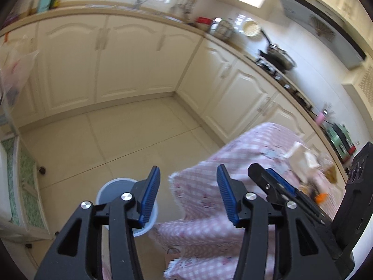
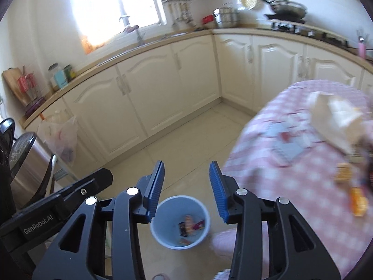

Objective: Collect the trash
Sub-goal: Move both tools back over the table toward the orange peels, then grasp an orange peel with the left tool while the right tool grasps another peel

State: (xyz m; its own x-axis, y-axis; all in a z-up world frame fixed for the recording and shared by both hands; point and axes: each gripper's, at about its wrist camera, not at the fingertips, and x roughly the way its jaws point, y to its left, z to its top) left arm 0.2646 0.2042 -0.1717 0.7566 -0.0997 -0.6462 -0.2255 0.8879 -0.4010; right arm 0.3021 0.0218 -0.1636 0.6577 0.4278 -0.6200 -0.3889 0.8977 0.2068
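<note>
A light blue bin (image 2: 180,221) stands on the tiled floor next to the table, with a few wrappers (image 2: 190,226) inside. My right gripper (image 2: 186,186) is open and empty, held above the bin. My left gripper (image 1: 188,194) is open and empty, over the floor at the table's edge; the bin (image 1: 109,191) shows partly behind its left finger. On the pink checked tablecloth (image 2: 291,186) lie orange wrappers (image 2: 356,201), a yellow snack piece (image 2: 342,172), blue-grey packets (image 2: 286,150) and a white paper bag (image 2: 335,119). The right gripper's finger (image 1: 279,184) shows in the left wrist view.
Cream kitchen cabinets (image 2: 163,88) run along two walls, with a stove and pan (image 2: 286,9) on the counter. A plastic bag (image 2: 61,137) hangs on a cabinet at the left. A steel lidded bin (image 2: 25,163) stands at the far left.
</note>
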